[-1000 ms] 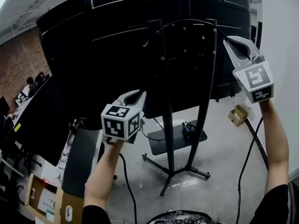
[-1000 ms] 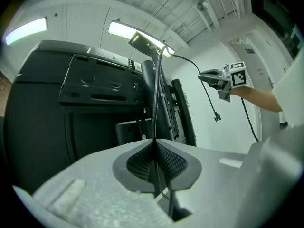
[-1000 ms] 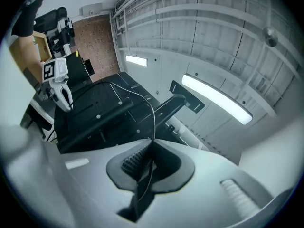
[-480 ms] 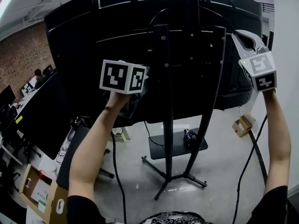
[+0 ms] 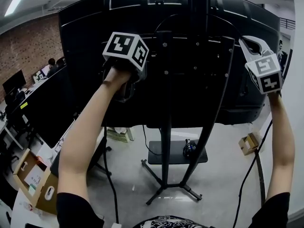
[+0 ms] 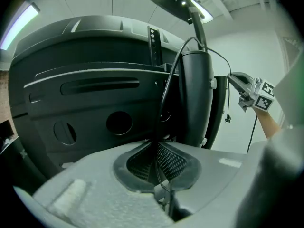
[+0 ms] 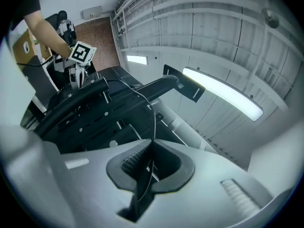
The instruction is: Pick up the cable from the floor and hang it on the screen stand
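Up behind the screen, at the head of the screen stand (image 5: 165, 141), we now have both grippers raised: the left gripper (image 6: 156, 163) has climbed from waist height to match the right gripper (image 7: 148, 165). Each pair of jaws is pinched almost closed on the thin black cable (image 6: 167, 87), which arcs between them over the stand's upright. With the cable off the floor, we judge that settling it onto the stand comes next.

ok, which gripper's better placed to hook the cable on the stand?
Left, probably. The left gripper is shut on the cable right beside the stand post, and the cable runs from it up the post. The right gripper, also shut on the cable, is off to the side.
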Demonstrator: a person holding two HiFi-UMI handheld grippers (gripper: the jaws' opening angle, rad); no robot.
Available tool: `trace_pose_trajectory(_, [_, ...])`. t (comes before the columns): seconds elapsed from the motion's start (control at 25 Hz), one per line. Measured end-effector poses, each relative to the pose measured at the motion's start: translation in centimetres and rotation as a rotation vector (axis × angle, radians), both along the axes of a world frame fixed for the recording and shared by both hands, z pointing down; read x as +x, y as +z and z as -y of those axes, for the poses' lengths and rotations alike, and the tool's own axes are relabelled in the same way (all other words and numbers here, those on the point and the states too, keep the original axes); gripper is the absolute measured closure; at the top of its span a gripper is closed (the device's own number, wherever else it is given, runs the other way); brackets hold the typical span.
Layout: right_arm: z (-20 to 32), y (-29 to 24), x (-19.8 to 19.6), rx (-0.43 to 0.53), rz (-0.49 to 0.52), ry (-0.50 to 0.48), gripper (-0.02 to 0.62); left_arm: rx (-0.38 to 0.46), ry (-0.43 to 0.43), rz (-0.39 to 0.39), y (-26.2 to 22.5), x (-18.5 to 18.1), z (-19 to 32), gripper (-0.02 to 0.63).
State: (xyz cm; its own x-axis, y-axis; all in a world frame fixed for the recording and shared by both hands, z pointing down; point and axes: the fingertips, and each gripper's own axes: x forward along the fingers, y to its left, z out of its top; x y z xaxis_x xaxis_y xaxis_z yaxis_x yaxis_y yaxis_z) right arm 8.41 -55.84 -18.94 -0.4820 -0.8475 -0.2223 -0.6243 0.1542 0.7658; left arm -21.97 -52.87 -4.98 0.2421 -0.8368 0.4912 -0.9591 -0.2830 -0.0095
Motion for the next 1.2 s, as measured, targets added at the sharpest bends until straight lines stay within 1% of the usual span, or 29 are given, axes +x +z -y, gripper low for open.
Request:
trace_pose_trajectory(0.12, [1.7, 0.1, 0.5, -0.048, 0.004, -0.017, 0.578, -0.101, -0.052, 0.052, 0.6, -0.4, 0.0, 0.591])
trace_pose_trajectory(0.2, [3.0, 0.5, 0.9, -0.114, 0.017, -0.024, 0.578, -0.148, -0.074, 0.09, 0.8, -0.5, 0.1, 0.591])
trace_pose_trajectory(0.32, [4.4, 1.7, 1.3, -0.238, 0.057, -0.05, 0.578, -0.199, -0.093, 0.137, 1.1, -0.4, 0.1, 0.589])
trace_pose_trajectory(0.44, [5.0, 3.2, 1.0, -0.314, 0.075, -0.083, 0.578, -0.222, -0.095, 0.149, 1.6, -0.3, 0.0, 0.589])
trace_pose_trajectory(0.52, [5.1, 4.1, 0.8, -0.345, 0.1, -0.111, 0.578, -0.212, -0.093, 0.134, 2.0, 0.0, 0.0, 0.588])
trace_pose_trajectory(0.68, [5.1, 4.7, 0.7, -0.404, 0.217, -0.196, 0.578, -0.187, -0.099, 0.103, 2.2, 0.6, 0.0, 0.588])
trace_pose_trajectory(0.84, [5.5, 5.0, 0.6, -0.422, 0.263, -0.209, 0.578, -0.17, -0.122, 0.09, 2.1, 0.6, 0.3, 0.586])
trace_pose_trajectory(0.92, [5.2, 5.1, 0.6, -0.443, 0.308, -0.226, 0.578, -0.152, -0.128, 0.087, 2.1, 0.7, 0.3, 0.586])
trace_pose_trajectory(1.0, [5.0, 5.4, 0.4, -0.477, 0.367, -0.256, 0.578, -0.123, -0.131, 0.08, 2.1, 0.8, 0.2, 0.586])
trace_pose_trajectory(1.12, [5.2, 6.4, -0.1, -0.555, 0.445, -0.302, 0.58, -0.065, -0.142, 0.074, 1.9, 0.9, 0.2, 0.584])
trace_pose_trajectory(1.2, [5.3, 7.5, -0.2, -0.576, 0.444, -0.301, 0.58, -0.03, -0.148, 0.067, 1.8, 1.2, 0.2, 0.583])
